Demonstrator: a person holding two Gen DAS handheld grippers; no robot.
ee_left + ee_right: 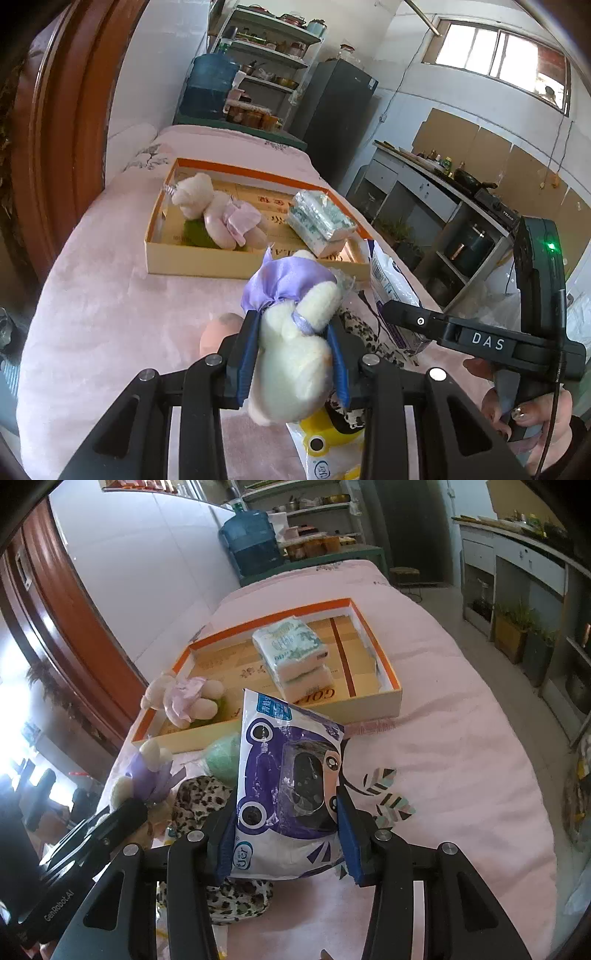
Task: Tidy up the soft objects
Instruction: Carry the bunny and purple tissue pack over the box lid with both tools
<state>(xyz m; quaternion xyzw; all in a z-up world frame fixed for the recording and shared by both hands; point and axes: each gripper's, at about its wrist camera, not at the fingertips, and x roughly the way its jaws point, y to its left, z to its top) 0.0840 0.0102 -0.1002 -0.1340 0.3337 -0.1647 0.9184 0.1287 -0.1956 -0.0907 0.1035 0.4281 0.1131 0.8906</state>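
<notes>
bear (291,354): white, lilac dress | pouch (288,794): purple-white | box (395,672): orange-rimmed

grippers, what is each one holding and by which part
The left hand-held gripper clamps a white plush toy around its body. The right hand-held gripper grips a purple-and-white plastic pack by its lower sides.

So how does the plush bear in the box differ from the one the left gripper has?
The bear in the pink dress lies in the orange-rimmed box, touching no gripper; the bear in the purple dress is clamped in the left gripper, outside the box. Their dress colours differ, pink against purple. Both are cream-white plush bears of similar build.
</notes>
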